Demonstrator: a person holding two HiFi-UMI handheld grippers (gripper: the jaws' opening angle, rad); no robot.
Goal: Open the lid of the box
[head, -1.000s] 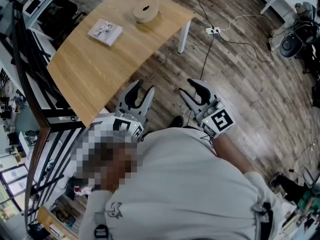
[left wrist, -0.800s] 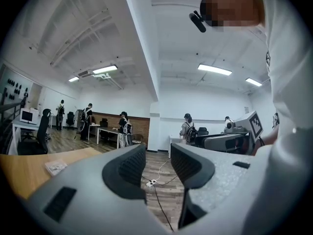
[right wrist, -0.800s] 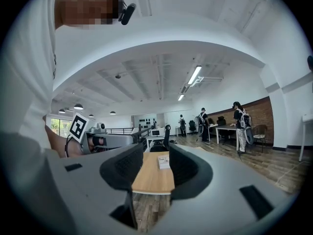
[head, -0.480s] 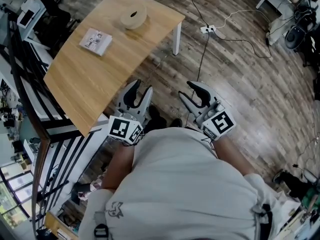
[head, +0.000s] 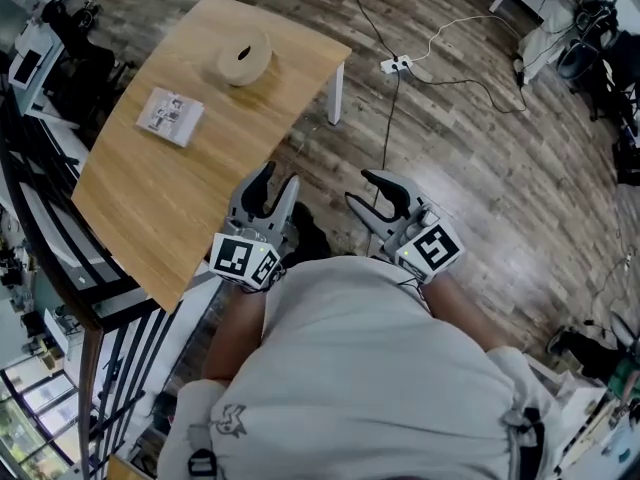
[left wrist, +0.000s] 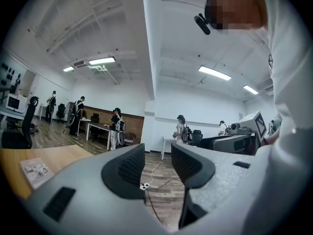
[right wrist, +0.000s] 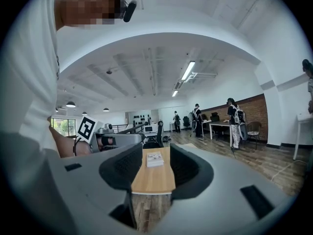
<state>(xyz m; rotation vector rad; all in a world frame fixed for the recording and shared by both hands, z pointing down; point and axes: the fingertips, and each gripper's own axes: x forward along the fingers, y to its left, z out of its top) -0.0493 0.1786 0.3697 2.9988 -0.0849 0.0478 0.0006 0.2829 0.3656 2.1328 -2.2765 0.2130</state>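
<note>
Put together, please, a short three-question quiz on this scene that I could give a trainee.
1. Multiple choice: what lies on the wooden table beside the round box? A a flat printed item; B a mug; C a laptop.
2. True or false: the left gripper and the right gripper each have their jaws apart with nothing between them.
3. Short answer: what white thing lies on the floor beyond the table?
Key: 1 A. 2 True; both pairs of jaws have just been opening further, and both are empty. 3 A power strip with its cable.
</note>
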